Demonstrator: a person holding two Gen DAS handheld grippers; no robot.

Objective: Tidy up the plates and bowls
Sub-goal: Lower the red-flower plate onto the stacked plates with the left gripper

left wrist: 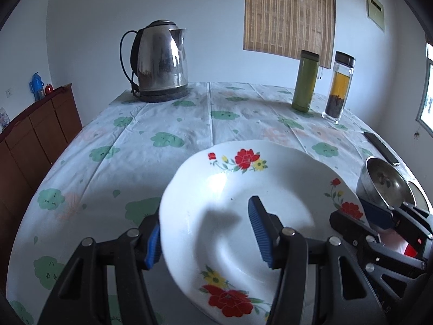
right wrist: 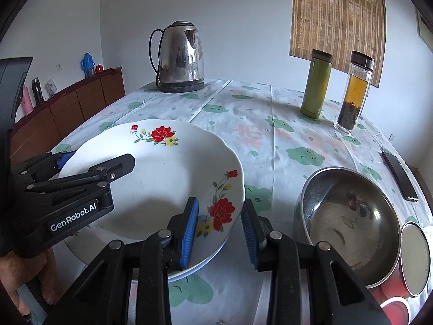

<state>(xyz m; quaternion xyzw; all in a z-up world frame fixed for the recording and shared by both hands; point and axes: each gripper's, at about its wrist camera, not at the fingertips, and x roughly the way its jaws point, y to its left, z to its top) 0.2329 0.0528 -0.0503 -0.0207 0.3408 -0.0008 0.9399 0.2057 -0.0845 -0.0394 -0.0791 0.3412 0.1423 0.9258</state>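
White plate (right wrist: pixel 162 178), scalloped rim, red and yellow flowers, is straddled at opposite edges by the spread left tool (left wrist: pixel 207 231) and spread right tool (right wrist: pixel 220 231). Steel bowl (right wrist: pixel 349 222) is seen beside it on the tabletop (right wrist: pixel 270 135).

At the far end of the table, on the cloud-print tablecloth (right wrist: pixel 273 146), a steel electric kettle (right wrist: pixel 180 57) stands on its base. Off to the right a green flask (right wrist: pixel 316 82) and a clear tea bottle (right wrist: pixel 354 92) stand just beside each other. A black phone (right wrist: pixel 400 176) lies near the right edge. A brown sideboard (right wrist: pixel 67 113) lines the left wall, a bamboo blind (right wrist: pixel 338 19) hangs behind.
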